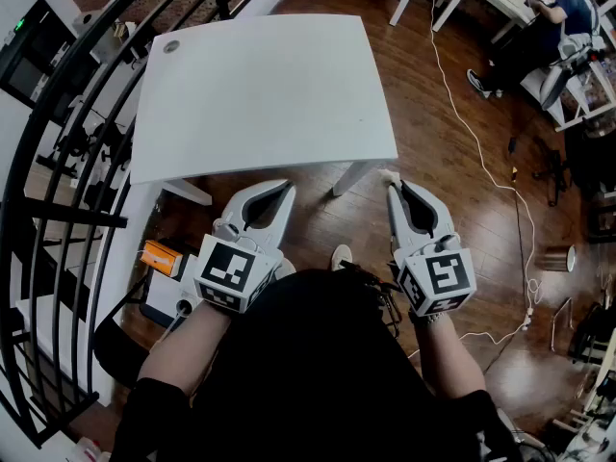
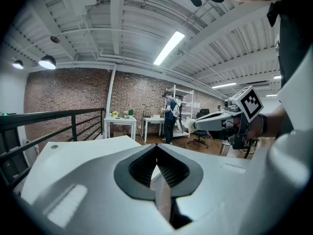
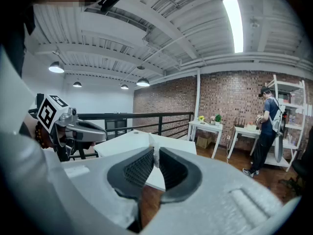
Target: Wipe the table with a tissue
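The white table (image 1: 260, 94) fills the upper middle of the head view, and its top is bare except for a small round disc (image 1: 171, 45) at the far left corner. Both grippers hover just short of its near edge, over the wooden floor. My right gripper (image 1: 393, 183) is shut on a small white tissue (image 3: 152, 148) that pokes out past its tips; the tissue (image 2: 189, 123) also shows in the left gripper view. My left gripper (image 1: 287, 185) is shut with nothing in it. Its jaws (image 2: 156, 147) point toward the table (image 2: 110, 142).
A black railing (image 1: 58, 210) curves along the left. An orange object (image 1: 159, 256) sits under the table's left side. A white cable (image 1: 481, 152) runs over the floor at the right, near a metal bin (image 1: 558, 258). A person (image 1: 549, 22) sits at a far desk.
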The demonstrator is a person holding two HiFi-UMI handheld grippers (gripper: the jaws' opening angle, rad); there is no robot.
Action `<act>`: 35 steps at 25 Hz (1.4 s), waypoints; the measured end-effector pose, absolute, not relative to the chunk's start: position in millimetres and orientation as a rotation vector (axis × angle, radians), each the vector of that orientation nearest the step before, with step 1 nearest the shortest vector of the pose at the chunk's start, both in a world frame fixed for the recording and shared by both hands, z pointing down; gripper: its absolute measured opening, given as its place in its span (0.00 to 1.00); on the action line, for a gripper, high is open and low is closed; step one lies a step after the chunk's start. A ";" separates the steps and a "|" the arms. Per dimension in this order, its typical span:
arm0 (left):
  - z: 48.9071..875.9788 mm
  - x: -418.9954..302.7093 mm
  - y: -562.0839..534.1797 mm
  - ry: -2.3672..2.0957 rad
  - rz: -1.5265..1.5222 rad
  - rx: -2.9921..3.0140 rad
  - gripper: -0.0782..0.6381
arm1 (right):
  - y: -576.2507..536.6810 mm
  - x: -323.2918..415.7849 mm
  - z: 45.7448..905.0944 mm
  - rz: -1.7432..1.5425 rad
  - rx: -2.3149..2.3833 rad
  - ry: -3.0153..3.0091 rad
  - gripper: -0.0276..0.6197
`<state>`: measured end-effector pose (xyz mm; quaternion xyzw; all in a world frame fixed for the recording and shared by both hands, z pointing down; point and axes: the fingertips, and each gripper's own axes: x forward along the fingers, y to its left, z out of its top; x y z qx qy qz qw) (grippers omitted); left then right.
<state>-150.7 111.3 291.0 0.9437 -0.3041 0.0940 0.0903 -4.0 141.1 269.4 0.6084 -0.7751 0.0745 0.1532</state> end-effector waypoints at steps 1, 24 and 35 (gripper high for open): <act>291.8 -151.4 111.3 -0.901 0.279 2.801 0.13 | 140.6 -4.2 270.6 0.217 1.744 -2.219 0.08; 322.4 -108.6 64.8 -0.920 0.393 2.731 0.13 | 79.7 44.2 329.5 0.319 1.663 -2.184 0.08; 355.6 -61.4 25.7 -0.947 0.512 2.646 0.13 | 25.4 78.1 391.0 0.421 1.504 -2.186 0.08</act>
